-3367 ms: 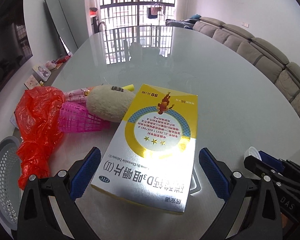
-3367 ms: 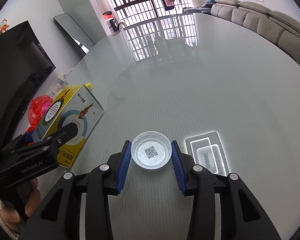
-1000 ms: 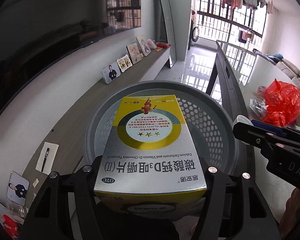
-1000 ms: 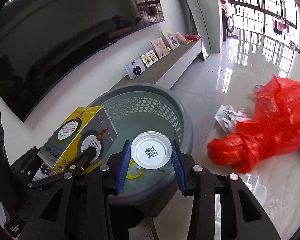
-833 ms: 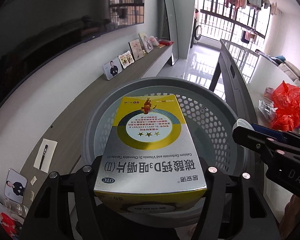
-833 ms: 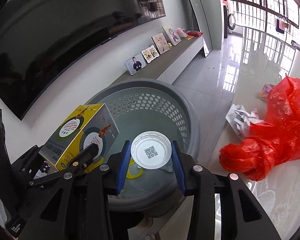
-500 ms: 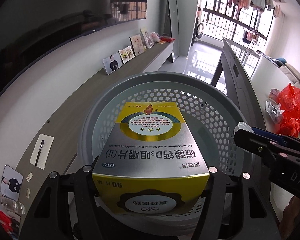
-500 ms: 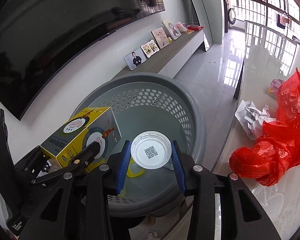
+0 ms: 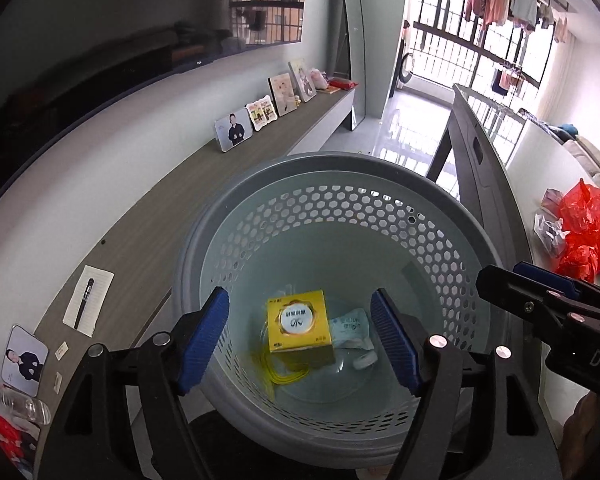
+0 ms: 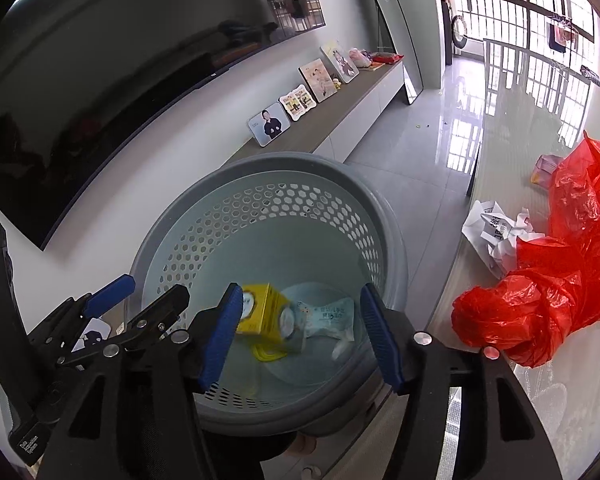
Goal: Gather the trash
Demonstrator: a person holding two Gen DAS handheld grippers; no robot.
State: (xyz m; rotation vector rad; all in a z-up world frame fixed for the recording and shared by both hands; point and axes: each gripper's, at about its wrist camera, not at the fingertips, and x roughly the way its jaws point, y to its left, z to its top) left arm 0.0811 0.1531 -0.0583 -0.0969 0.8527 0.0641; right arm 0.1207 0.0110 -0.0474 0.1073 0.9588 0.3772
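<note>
The grey perforated basket (image 9: 340, 164) (image 10: 300, 160) stands on the floor below both grippers. At its bottom the yellow medicine box (image 9: 298, 326) (image 10: 260, 312) stands on end, beside a pale blue packet (image 9: 350, 326) (image 10: 328, 316), a small white lid (image 9: 365, 360) (image 10: 340, 348) and a yellow ring (image 9: 284, 374). My left gripper (image 9: 299, 296) (image 10: 156, 286) hangs over the basket, its jaws opening with nothing between the pads. My right gripper (image 10: 300, 290) (image 9: 500, 272) hangs just to its right, jaws likewise opening and holding nothing.
A red plastic bag (image 10: 560, 280) (image 9: 588, 232) and crumpled white paper (image 10: 496, 236) lie on the glass table (image 10: 540, 380) to the right of the basket. Behind the basket runs a low shelf (image 9: 260, 152) with photo frames, under a dark screen (image 10: 100, 100).
Both grippers have opened. The yellow box tipped forward and dropped out of the left one into the basket. The white lid fell out of the right one into the basket.
</note>
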